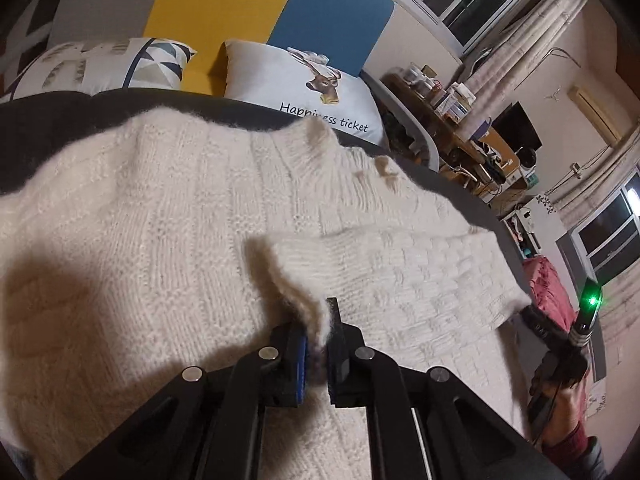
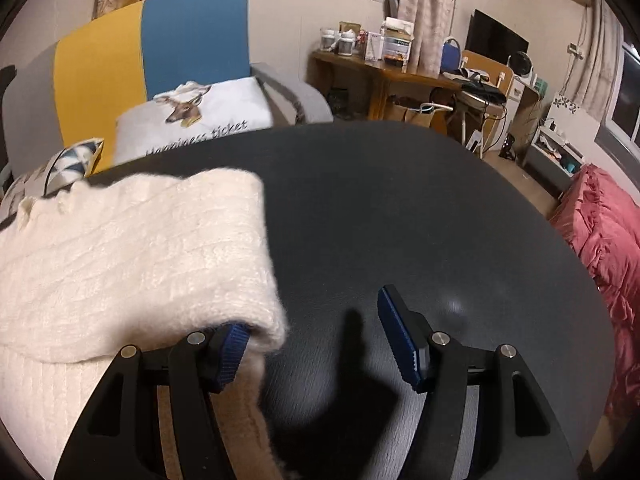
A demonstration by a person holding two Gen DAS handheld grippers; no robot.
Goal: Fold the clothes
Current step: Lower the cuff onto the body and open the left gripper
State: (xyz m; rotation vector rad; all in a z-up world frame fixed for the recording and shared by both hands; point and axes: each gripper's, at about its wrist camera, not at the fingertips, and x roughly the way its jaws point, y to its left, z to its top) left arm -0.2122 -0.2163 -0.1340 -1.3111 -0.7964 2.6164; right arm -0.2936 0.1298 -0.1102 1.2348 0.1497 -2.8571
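Between left gripper jaws, sweater cuff.

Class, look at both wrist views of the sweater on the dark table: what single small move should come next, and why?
Probably close the right gripper on the sweater's edge. The left gripper is already shut on a raised fold, while the right one's jaws stand open: its left finger is partly under the folded edge, its right finger over the bare table. Both sides need holding before the fold can go on.

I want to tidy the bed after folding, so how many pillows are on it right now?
2. The deer pillow printed "Happiness ticket" leans against the blue and yellow headboard; the triangle-patterned pillow sits left of it. The cream sweater may hide others.
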